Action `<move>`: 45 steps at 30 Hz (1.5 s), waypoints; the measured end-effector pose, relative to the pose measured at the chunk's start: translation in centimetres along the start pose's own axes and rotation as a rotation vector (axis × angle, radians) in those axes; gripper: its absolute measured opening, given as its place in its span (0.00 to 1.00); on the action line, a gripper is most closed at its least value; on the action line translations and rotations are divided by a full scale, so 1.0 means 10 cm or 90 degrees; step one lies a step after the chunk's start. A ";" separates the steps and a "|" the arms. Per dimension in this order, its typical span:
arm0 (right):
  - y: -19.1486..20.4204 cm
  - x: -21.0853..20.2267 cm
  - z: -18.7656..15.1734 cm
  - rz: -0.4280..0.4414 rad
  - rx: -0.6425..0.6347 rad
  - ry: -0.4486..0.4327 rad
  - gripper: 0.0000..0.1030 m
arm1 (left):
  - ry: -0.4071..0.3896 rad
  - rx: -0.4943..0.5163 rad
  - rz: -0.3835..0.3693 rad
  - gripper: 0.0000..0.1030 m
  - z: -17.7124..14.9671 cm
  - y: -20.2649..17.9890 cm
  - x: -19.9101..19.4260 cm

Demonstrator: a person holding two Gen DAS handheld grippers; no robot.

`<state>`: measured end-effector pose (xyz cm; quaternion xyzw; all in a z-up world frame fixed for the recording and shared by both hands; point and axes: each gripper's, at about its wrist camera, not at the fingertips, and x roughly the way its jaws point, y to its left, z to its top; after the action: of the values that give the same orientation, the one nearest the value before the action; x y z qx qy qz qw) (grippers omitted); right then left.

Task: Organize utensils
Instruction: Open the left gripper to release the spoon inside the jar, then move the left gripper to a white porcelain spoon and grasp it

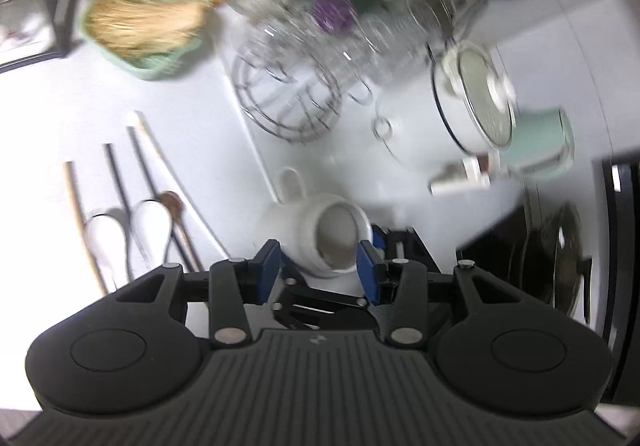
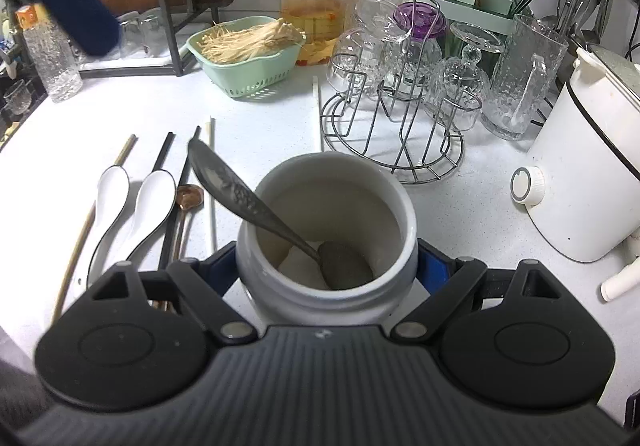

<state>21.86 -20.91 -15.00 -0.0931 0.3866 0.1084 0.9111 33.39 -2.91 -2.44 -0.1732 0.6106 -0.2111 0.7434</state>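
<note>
My right gripper (image 2: 326,266) is shut on a white ceramic jar (image 2: 326,206) that stands on the white counter (image 2: 460,206). A grey metal spoon (image 2: 240,194) leans inside it, handle up to the left. In the blurred left wrist view my left gripper (image 1: 318,272) hangs open above the jar (image 1: 320,234) with nothing between its blue pads (image 1: 268,270). One of those pads (image 2: 72,14) shows as a blur at the upper left of the right wrist view. Left of the jar lie two white soup spoons (image 2: 116,186), a brown spoon (image 2: 190,196) and several chopsticks (image 2: 164,154).
Behind the jar stand a wire rack of glasses (image 2: 400,118), a green basket of enoki mushrooms (image 2: 244,78), a red-lidded jar (image 2: 314,6) and a green utensil holder (image 2: 472,2). A white electric pot (image 2: 580,174) is at the right. A black stove with a pan (image 1: 560,254) is beyond it.
</note>
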 end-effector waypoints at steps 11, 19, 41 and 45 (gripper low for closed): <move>-0.01 0.09 0.11 -0.004 0.002 0.007 0.89 | -0.138 -0.132 0.067 0.46 -0.46 0.80 -0.55; -0.01 0.10 0.11 -0.004 0.007 0.004 0.89 | -0.174 -0.189 0.095 0.46 -0.79 1.34 -0.35; 0.03 0.10 0.09 -0.027 0.021 -0.007 0.89 | -0.200 0.017 0.151 0.45 -0.70 1.73 0.59; 0.06 0.10 0.07 -0.038 0.033 -0.014 0.89 | -0.192 0.013 0.170 0.46 -0.67 1.73 0.72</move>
<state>22.82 -20.08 -15.28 -0.0794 0.3763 0.0723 0.9202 29.76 8.06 -18.66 -0.1128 0.5079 -0.0886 0.8494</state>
